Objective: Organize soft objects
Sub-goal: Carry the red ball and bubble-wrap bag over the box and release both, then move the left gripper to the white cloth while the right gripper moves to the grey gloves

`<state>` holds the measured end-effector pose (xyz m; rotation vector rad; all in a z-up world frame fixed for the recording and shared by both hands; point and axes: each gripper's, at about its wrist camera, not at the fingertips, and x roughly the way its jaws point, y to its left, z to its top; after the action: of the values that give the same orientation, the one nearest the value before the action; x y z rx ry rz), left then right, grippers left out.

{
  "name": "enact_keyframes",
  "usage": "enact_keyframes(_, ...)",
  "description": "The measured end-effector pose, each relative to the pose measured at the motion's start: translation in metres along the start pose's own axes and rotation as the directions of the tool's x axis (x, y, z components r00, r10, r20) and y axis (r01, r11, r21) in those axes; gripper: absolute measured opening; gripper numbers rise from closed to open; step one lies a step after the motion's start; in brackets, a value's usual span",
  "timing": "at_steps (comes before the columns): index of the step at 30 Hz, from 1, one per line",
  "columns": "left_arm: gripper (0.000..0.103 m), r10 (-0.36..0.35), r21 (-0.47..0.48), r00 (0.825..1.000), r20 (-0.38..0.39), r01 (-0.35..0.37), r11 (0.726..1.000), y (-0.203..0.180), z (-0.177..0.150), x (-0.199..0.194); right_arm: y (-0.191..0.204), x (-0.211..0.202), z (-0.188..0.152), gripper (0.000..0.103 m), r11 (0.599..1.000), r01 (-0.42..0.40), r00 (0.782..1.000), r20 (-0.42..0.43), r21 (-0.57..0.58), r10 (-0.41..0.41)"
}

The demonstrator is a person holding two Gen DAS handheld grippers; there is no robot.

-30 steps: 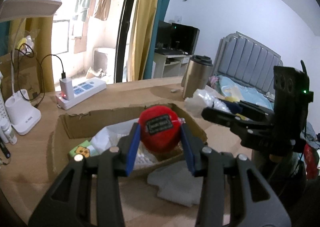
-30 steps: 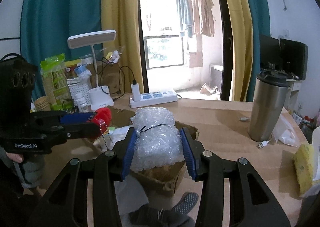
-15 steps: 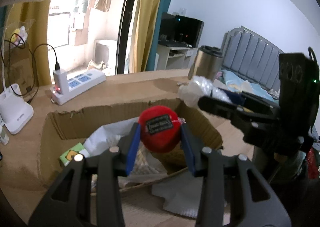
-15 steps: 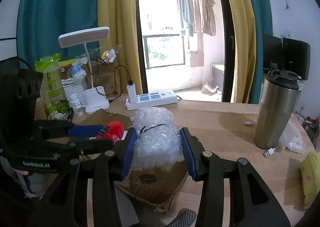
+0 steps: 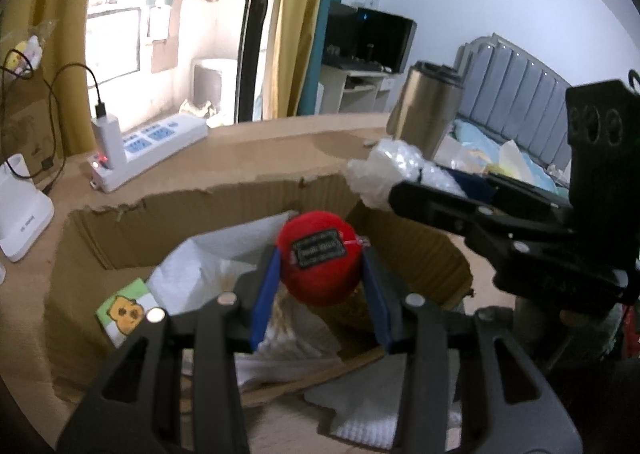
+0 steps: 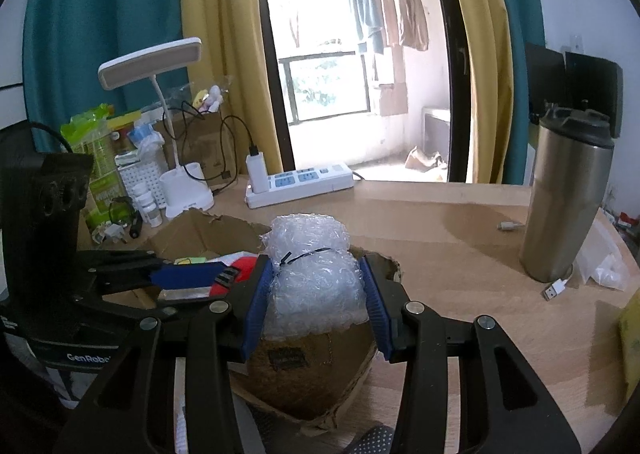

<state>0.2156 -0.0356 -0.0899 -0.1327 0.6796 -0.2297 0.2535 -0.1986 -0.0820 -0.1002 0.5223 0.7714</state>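
My left gripper (image 5: 320, 294) is shut on a red plush ball (image 5: 320, 260) with a black label and holds it over the open cardboard box (image 5: 240, 197). The ball also shows in the right wrist view (image 6: 240, 272). My right gripper (image 6: 316, 294) is shut on a tied bundle of bubble wrap (image 6: 314, 274) above the box's right edge (image 6: 376, 258); that bundle also shows in the left wrist view (image 5: 384, 173). White cloth (image 5: 208, 266) and a green card (image 5: 124, 310) lie inside the box.
A steel tumbler (image 6: 568, 197) stands on the wooden table at right. A power strip (image 6: 300, 183), a desk lamp (image 6: 176, 157) and small bottles stand behind the box. White cloth (image 5: 360, 418) and a dark sock (image 6: 372, 438) lie in front of it.
Both grippers have moved forward and lower, closer over the box, each still holding its object. The red ball now hangs inside the box opening.
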Motion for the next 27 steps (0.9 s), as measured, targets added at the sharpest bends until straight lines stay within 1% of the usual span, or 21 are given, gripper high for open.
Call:
enact_keyframes(2, 0.050, -0.004, -0.001, 1.000, -0.010, 0.004, 1.000, -0.001, -0.001, 0.002, 0.001, 0.004, -0.002, 0.048, 1.000, 0.002, 1.000, -0.022, -0.005, -0.002)
enact_keyframes(5, 0.052, 0.000, 0.002, 1.000, -0.007, 0.000, 1.000, -0.002, -0.001, -0.001, 0.003, 0.009, -0.003, 0.054, 1.000, 0.014, 0.999, -0.042, -0.010, -0.015)
enact_keyframes(7, 0.052, 0.006, -0.001, 1.000, -0.003, -0.006, 1.000, -0.001, -0.001, -0.002, 0.003, 0.009, -0.002, 0.056, 1.000, 0.016, 0.999, -0.041, -0.005, -0.016)
enact_keyframes(10, 0.053, 0.033, 0.009, 0.999, 0.009, -0.033, 0.999, -0.002, -0.002, -0.006, 0.001, 0.005, -0.001, 0.057, 1.000, 0.015, 0.999, -0.035, 0.011, -0.015)
enact_keyframes(24, 0.055, 0.014, 0.015, 1.000, 0.028, -0.014, 1.000, -0.004, -0.006, -0.021, 0.006, -0.013, 0.002, 0.058, 0.999, 0.030, 1.000, 0.002, 0.014, -0.030)
enact_keyframes(25, 0.055, 0.013, 0.015, 0.999, 0.031, -0.013, 1.000, -0.004, -0.006, -0.023, 0.007, -0.015, 0.002, 0.058, 0.999, 0.033, 0.999, 0.004, 0.014, -0.033)
enact_keyframes(27, 0.060, 0.014, 0.011, 0.999, 0.042, -0.014, 1.000, -0.004, -0.006, -0.027, 0.007, -0.019, 0.002, 0.058, 0.999, 0.039, 0.999, 0.010, 0.015, -0.039)
